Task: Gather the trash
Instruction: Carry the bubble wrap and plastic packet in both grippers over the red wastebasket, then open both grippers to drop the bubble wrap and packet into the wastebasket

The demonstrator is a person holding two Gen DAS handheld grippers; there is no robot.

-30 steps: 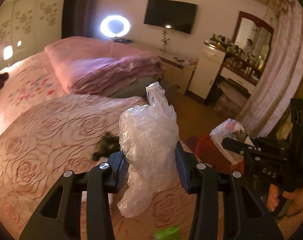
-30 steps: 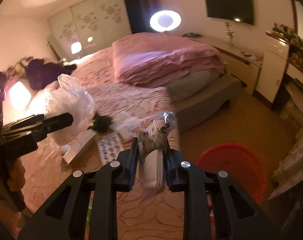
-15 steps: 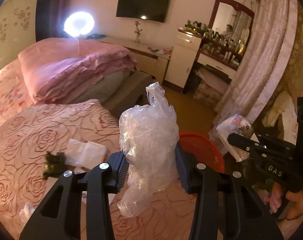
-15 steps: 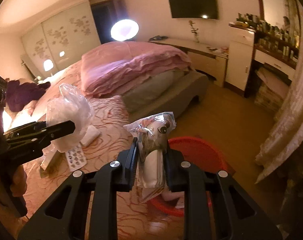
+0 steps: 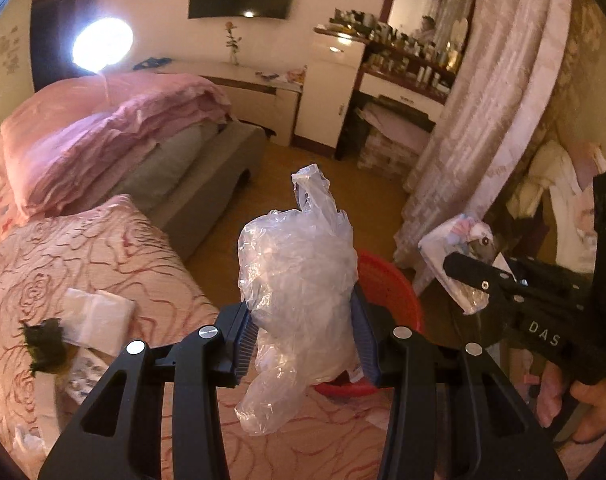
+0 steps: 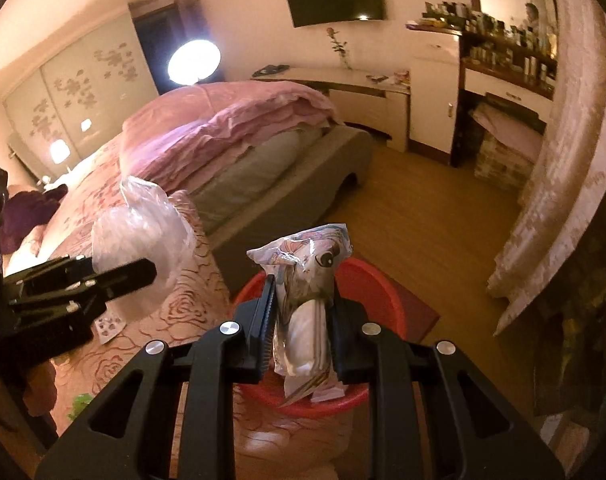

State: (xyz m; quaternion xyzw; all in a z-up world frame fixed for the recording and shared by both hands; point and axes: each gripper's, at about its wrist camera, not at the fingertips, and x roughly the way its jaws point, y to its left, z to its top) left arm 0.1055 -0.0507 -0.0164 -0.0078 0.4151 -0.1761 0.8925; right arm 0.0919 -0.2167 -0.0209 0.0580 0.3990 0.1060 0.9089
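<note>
My left gripper (image 5: 303, 340) is shut on a crumpled clear plastic bag (image 5: 299, 276) and holds it above the bed's edge, in front of a red round bin (image 5: 387, 292) on the floor. My right gripper (image 6: 301, 336) is shut on a printed foil snack wrapper (image 6: 307, 280) and holds it right above the red bin (image 6: 379, 292). The right gripper with its wrapper (image 5: 459, 256) also shows at the right of the left wrist view. The left gripper's bag (image 6: 139, 236) shows at the left of the right wrist view.
The bed with a rose-patterned cover (image 5: 83, 264) carries white tissue (image 5: 99, 312), a dark scrap (image 5: 47, 344), a sticker sheet (image 6: 109, 326) and a green scrap (image 6: 79, 402). A folded pink duvet (image 6: 231, 128), a curtain (image 6: 551, 208) and a dresser (image 6: 435, 100) stand around the wooden floor.
Both grippers have swung right from over the bed toward the floor. The red bin has come to lie right under the right gripper's wrapper. Both grips are unchanged.
</note>
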